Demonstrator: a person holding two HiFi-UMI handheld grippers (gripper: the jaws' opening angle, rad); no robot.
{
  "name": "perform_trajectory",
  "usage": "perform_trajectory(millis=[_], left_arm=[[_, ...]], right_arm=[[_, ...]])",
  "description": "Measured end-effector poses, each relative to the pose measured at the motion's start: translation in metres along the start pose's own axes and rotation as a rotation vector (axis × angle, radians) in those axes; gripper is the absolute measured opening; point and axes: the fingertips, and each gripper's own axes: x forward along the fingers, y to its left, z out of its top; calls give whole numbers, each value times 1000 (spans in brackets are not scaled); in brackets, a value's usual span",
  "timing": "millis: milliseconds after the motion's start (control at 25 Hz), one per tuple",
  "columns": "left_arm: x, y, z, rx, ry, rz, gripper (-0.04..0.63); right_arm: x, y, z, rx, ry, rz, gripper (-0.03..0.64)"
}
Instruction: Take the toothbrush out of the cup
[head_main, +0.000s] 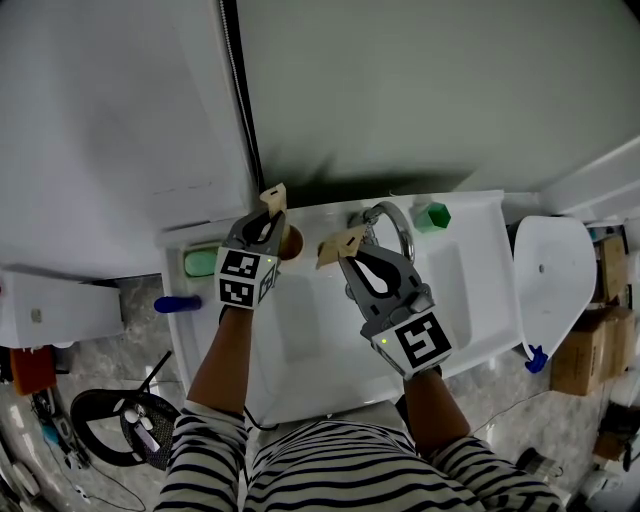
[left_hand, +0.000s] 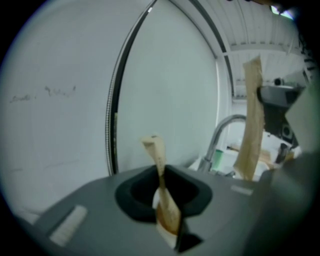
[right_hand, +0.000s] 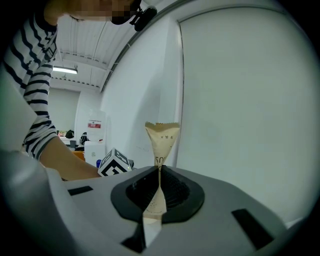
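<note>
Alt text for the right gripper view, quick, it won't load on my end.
The right hand-held gripper is shut on a beige paper packet that sticks upright from its jaws. A white wall fills the background, with a striped sleeve at left.

The right packet, pinched in the right gripper, carries dark print: large letters starting "SO" just above the jaws, and a small line near its top edge, too fine to read. The left packet shows no legible print. A red-and-white sign on the far wall is too small to read. The marker cube bears black-and-white square patterns, no letters.
</note>
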Motion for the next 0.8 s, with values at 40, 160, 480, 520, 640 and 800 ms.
perform_trajectory(millis=[40, 160, 480, 520, 640, 800], left_arm=[[-1, -1, 1, -3, -4, -4, 46], [-1, -2, 5, -4, -16, -12, 37], [-14, -5, 22, -1, -72, -14, 21], [-15, -6, 25, 0, -79, -15, 18], [-19, -7, 32, 5, -93, -17, 17], [-25, -10, 40, 13, -110, -19, 15]], right_arm=[[0, 0, 0, 0, -1, -1, 15], [0, -1, 1, 1, 1, -5, 15], [-2, 2, 11, -5, -21, -10, 15], [-3, 2, 13, -5, -26, -12, 15], [-4, 3, 16, -10, -26, -13, 15], [-6, 4, 21, -11, -38, -18, 15]])
